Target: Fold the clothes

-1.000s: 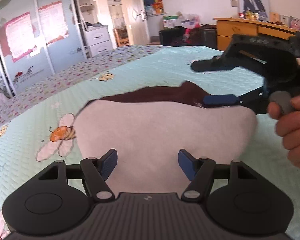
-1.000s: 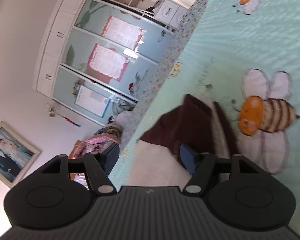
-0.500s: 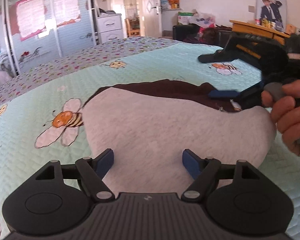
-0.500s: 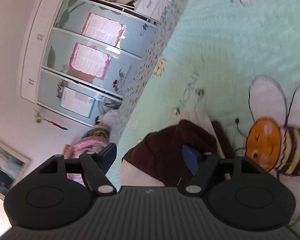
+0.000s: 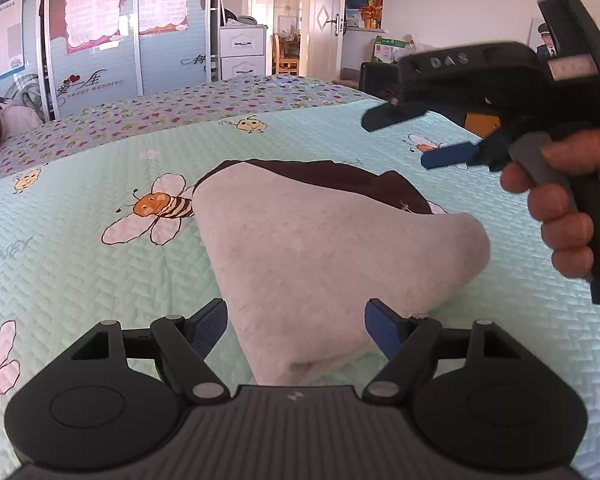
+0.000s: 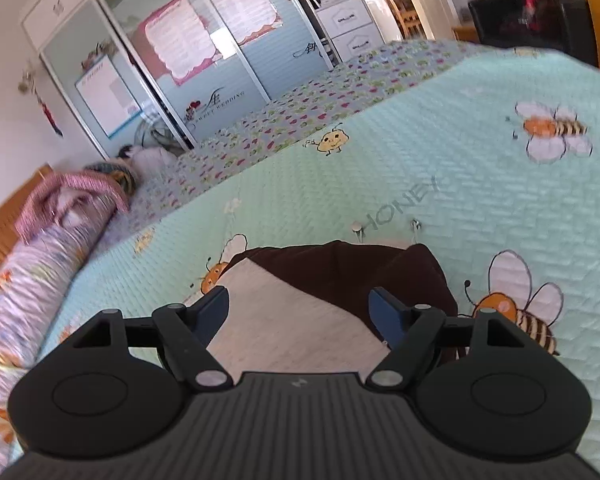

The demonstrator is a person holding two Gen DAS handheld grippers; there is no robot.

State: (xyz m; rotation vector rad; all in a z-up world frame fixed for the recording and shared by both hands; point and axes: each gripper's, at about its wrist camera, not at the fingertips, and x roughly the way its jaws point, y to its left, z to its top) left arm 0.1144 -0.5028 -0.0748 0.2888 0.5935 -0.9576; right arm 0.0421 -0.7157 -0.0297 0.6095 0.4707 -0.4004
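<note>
Garment lies folded on the mint-green bee-print quilt, roughly mid-bed. Top face is a pale grey fleecy lining; dark brown outer fabric shows along the far edge and bunches at the far right corner. From the left wrist view the shape is a rough wedge: wide and rounded on the right, tapering toward the camera. In the right wrist view two small metal fasteners or drawstring tips poke out just past the brown edge onto the quilt; can't tell which. A printed bee sits just beside the garment's left edge, another beside the brown corner.

Left gripper: low over the near tip of the garment, pointing down and forward. Jaws wide apart, just been opening, blue pads either side of the grey tip but not pressing on it. Nothing held.

Right gripper: lifted above the garment, clear of the fabric, angled down toward the brown corner. Jaws spread wide, just been opening, nothing between them. Seen from the left wrist camera, the right hand wraps its grey handle at the right edge, finger on the trigger, with its blue pad in the air over the quilt.

Sliding-door wardrobe stands behind the bed.
</note>
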